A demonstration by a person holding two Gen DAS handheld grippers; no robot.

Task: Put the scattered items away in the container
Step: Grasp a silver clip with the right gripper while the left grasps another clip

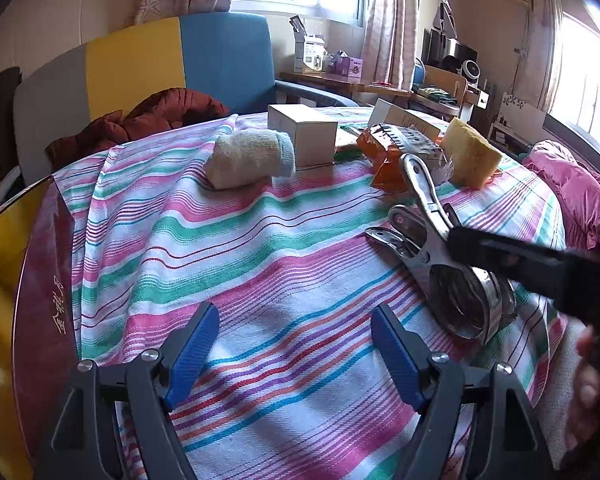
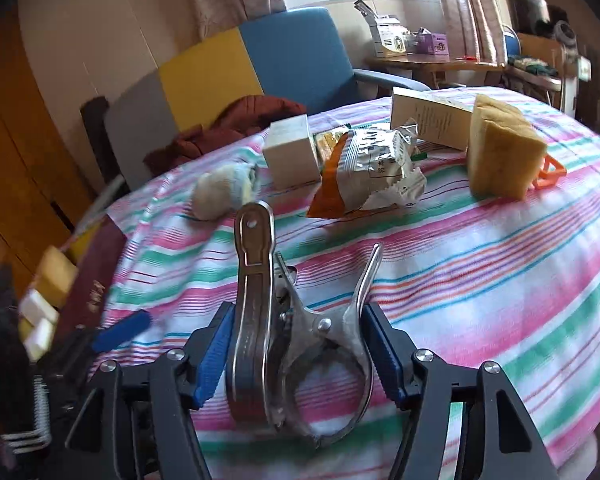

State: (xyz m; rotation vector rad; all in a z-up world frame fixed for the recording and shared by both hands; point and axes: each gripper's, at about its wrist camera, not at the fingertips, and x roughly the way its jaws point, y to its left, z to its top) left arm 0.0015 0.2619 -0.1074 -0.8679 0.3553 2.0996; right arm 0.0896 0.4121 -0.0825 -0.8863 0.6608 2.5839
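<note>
right gripper has its blue pads clamped on the big metal clip, long axis pointing away from it toward the snack bag. left gripper hangs open and empty over the striped cloth. the dark red container lies off to the left, closer to the left gripper, with pale blocks inside. sponge, sock roll and white box are still out.

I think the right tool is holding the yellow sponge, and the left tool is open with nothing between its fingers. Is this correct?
Not quite. The right tool holds the metal clamp, not the yellow sponge, which stands on the striped cloth further back. The right wrist view shows this. The left tool is indeed open, with nothing between its fingers.
</note>
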